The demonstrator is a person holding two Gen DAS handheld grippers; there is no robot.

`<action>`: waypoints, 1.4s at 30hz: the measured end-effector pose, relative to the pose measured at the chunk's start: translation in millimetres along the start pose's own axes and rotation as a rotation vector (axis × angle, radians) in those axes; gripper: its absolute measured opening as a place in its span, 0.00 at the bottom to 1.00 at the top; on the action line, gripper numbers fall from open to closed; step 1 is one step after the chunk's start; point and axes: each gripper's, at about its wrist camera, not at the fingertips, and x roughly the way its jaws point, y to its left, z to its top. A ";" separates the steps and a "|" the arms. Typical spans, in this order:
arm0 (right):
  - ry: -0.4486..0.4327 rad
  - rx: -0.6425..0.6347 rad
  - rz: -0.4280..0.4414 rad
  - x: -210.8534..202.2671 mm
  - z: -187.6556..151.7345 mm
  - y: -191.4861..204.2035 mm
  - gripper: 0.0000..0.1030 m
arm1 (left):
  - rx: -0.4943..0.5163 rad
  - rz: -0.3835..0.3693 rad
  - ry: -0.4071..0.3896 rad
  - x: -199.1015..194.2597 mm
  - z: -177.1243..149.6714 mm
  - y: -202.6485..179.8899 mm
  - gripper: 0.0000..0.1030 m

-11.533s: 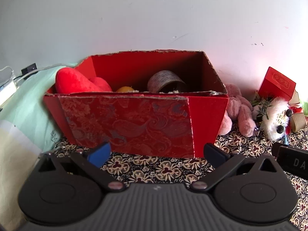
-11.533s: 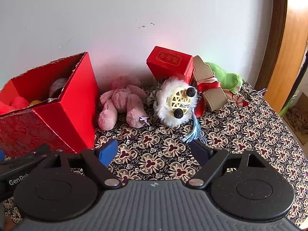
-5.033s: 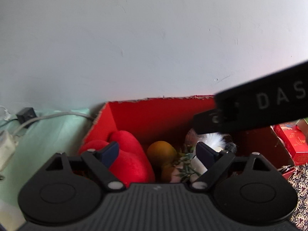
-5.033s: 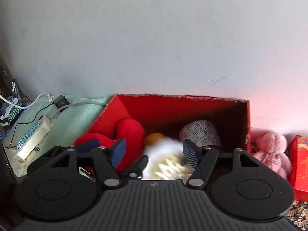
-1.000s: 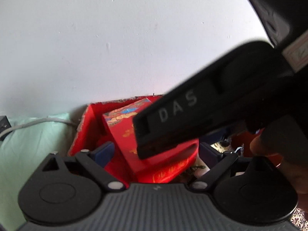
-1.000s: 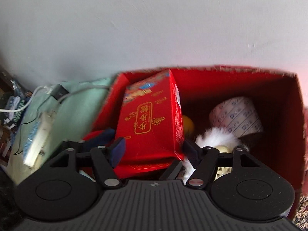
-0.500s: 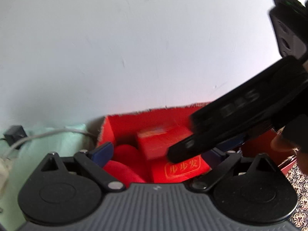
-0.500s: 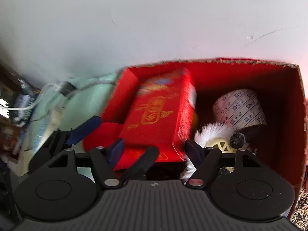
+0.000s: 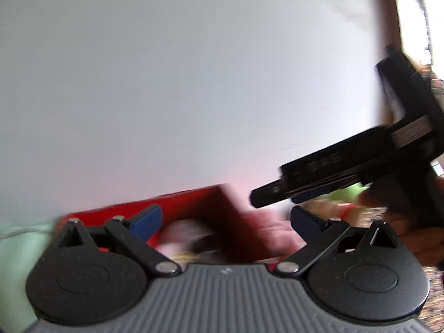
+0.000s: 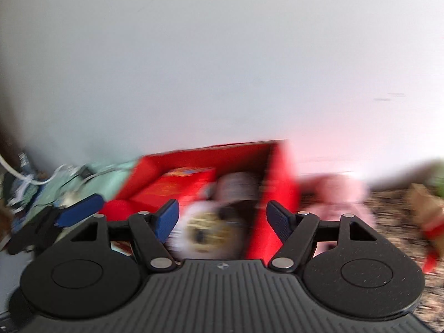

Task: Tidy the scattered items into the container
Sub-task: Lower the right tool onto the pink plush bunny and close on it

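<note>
Above the red box [image 10: 277, 183], the right gripper [image 10: 222, 219] hangs with its two blue-padded fingers [image 10: 166, 219] spread wide and nothing between them. Both views are smeared by motion, so fine detail is lost. Inside the box, in the right wrist view, a red gift carton [image 10: 180, 186] with gold print lies toward the left side on a red plush cushion [image 10: 119, 211]. Just right of the carton sits a pale patterned roll [image 10: 238, 186], and in front of that a white furry toy [image 10: 211, 230] with a yellowish face. Outside the box, just beyond its right wall, a pink plush toy [image 10: 338, 199] lies on the flower-patterned tablecloth [image 10: 394, 208]. Farther right are a tan object with a red ribbon [image 10: 427, 216] and a green shape [image 10: 438, 177] at the picture's edge, both too blurred to name. Left of the box lies a mint-green cloth [image 10: 91, 186] with white cables [image 10: 41, 177] on it.

From the left wrist view, the left gripper [image 9: 224, 219] is also held over the box [image 9: 194, 202], fingers [image 9: 147, 219] wide apart and empty. The right gripper [image 9: 333, 172] shows up there as a black body at the right, held by a hand [image 9: 416, 233], higher than the left gripper's fingers. A plain white wall [image 9: 194, 83] fills the background.
</note>
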 end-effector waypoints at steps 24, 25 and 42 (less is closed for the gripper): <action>0.205 0.032 -0.116 32.3 -14.2 -165.3 0.68 | 0.085 -0.093 0.096 101.4 -60.4 -126.3 0.97; 0.209 0.030 -0.114 32.4 -11.6 -168.0 0.68 | 0.080 -0.084 0.108 106.5 -62.0 -127.3 0.97; 0.374 -0.042 -0.021 115.5 12.3 -147.2 0.65 | -0.102 -0.041 0.298 179.5 -73.0 -105.5 0.70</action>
